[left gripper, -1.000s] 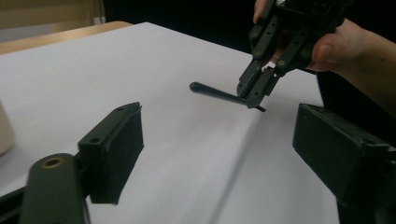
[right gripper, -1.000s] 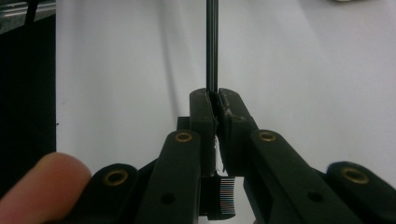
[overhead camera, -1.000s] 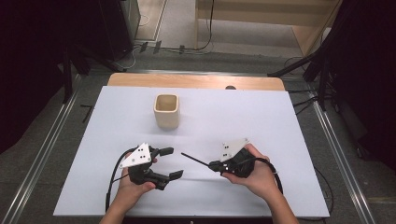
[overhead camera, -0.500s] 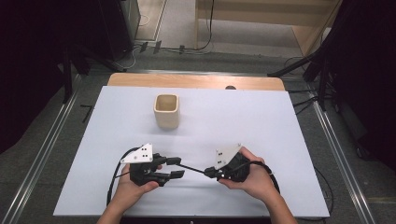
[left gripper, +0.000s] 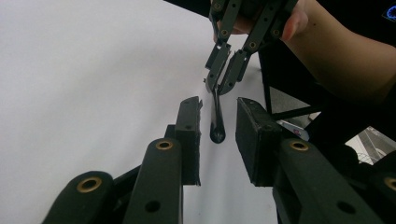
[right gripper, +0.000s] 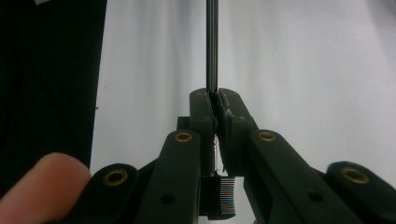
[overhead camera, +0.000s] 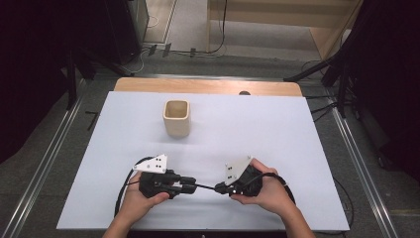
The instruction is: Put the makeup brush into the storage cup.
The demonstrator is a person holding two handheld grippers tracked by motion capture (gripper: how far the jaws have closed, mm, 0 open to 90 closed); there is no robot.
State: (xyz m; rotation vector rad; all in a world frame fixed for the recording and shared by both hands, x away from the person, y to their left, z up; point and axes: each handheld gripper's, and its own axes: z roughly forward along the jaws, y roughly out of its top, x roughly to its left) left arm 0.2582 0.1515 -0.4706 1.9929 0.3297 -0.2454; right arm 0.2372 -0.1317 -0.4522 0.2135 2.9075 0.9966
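A thin black stick (overhead camera: 205,187) runs level between my two grippers near the table's front edge. My right gripper (overhead camera: 220,188) is shut on one end of it; in the right gripper view the pads (right gripper: 215,100) pinch the stick (right gripper: 212,46), which points straight away. My left gripper (overhead camera: 190,187) faces it from the left. Its jaws have just been closing, and the stick's rounded free end (left gripper: 217,126) lies between them. A gap still shows on each side in the left gripper view (left gripper: 218,105). The right gripper (left gripper: 222,81) stands just beyond.
A tan square cup (overhead camera: 177,118) stands upright toward the far left of the white table top (overhead camera: 277,129). Cables loop from both grippers near the front edge. Metal rails and dark stands flank the table.
The two grippers have come together, so the stick's free end has entered the left jaws. The left jaws have narrowed from wide apart. The right hand shifted slightly left.
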